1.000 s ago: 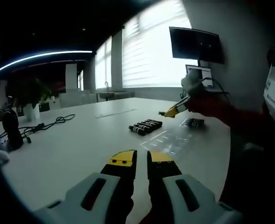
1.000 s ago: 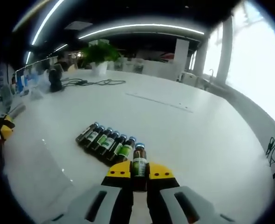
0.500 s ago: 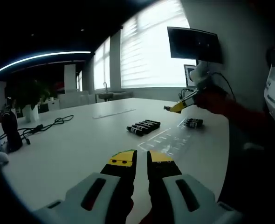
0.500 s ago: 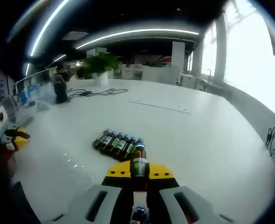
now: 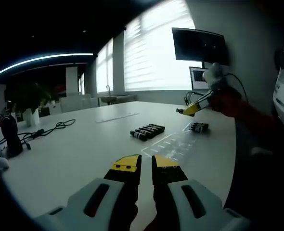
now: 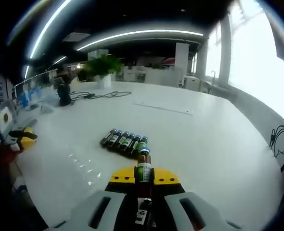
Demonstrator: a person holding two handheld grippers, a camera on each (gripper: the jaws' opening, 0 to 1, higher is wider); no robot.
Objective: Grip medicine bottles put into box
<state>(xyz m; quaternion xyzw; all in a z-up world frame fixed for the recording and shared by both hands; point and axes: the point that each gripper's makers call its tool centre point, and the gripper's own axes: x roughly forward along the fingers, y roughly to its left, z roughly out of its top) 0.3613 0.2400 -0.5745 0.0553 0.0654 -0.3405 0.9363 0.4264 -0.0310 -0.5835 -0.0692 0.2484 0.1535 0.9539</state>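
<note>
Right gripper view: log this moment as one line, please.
right tool: shut on medicine bottle, lifted | left tool: shut, holding nothing, above white table | bottle row: lying on table

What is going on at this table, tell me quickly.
A person is working with two handheld grippers over a white table. The right gripper is shut on a small brown glass medicine bottle with a blue cap, lifted above the row of matching bottles lying on the table. The left gripper waits nearly shut, holding nothing.
</note>
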